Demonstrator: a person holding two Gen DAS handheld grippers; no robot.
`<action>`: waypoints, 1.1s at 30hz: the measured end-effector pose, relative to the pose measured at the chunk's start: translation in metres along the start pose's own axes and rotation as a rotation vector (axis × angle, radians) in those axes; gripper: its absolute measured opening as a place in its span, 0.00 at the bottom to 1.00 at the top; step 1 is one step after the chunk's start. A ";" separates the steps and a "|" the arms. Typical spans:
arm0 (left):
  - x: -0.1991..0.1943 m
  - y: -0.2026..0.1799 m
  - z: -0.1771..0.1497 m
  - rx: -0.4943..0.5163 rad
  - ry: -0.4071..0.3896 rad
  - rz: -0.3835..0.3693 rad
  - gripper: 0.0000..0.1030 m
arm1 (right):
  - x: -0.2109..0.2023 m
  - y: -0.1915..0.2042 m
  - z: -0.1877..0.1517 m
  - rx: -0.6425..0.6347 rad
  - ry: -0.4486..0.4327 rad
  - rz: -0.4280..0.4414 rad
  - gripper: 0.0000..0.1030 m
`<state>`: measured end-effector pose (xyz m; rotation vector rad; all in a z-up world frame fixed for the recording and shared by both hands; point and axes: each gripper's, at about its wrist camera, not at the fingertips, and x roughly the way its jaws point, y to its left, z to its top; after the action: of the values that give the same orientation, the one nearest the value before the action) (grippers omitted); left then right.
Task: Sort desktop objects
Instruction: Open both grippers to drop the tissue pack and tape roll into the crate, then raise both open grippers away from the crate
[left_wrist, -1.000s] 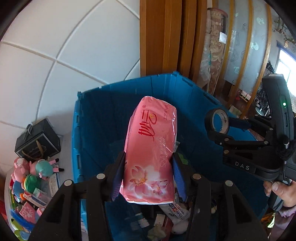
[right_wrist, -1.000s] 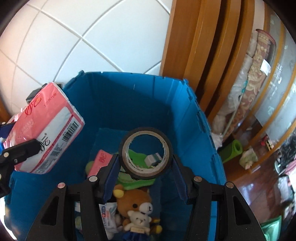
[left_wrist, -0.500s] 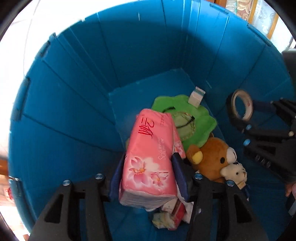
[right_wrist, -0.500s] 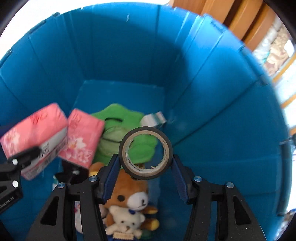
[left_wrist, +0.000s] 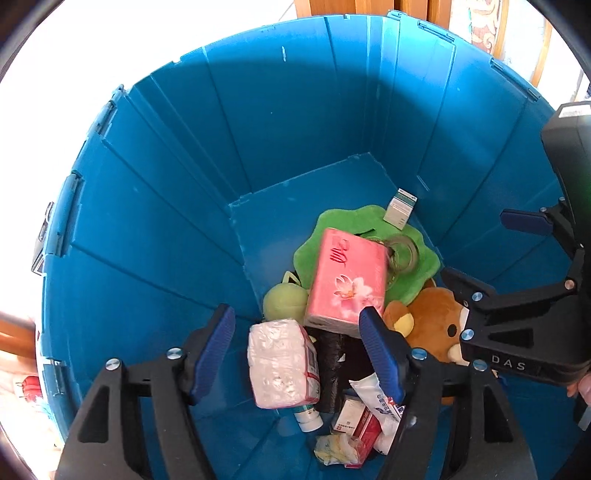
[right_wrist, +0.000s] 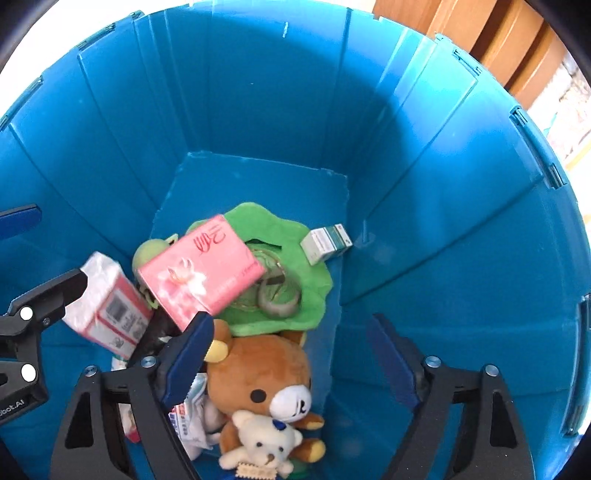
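Both tongs, left tongs (left_wrist: 297, 341) and right tongs (right_wrist: 290, 352), stood spread and empty; the released tissue pack (left_wrist: 347, 282) and tape roll (right_wrist: 279, 299) lay in the blue bin (left_wrist: 155, 206), completing that deposit.

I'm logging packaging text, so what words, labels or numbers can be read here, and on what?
"DAS": on the right hand-held gripper body.
"bot.AI", start cut off: on the left hand-held gripper body, right wrist view.
Red brush characters: on the pink tissue pack, not legible.
Barcode label on the wrapped tissue pack, small box: too blurred.
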<state>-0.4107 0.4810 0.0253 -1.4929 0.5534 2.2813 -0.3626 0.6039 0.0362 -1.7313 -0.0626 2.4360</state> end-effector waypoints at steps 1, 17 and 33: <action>0.000 0.000 0.000 0.001 0.002 -0.002 0.67 | 0.001 0.000 0.000 0.001 0.005 0.000 0.89; -0.042 0.003 -0.001 0.013 -0.125 -0.060 0.67 | -0.031 0.004 -0.005 -0.001 -0.023 -0.017 1.00; -0.187 0.067 -0.093 -0.093 -0.543 -0.068 0.67 | -0.182 0.074 -0.069 -0.006 -0.433 -0.082 1.00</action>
<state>-0.3005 0.3608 0.1718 -0.8443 0.2360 2.5355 -0.2465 0.4999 0.1745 -1.1473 -0.1852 2.6990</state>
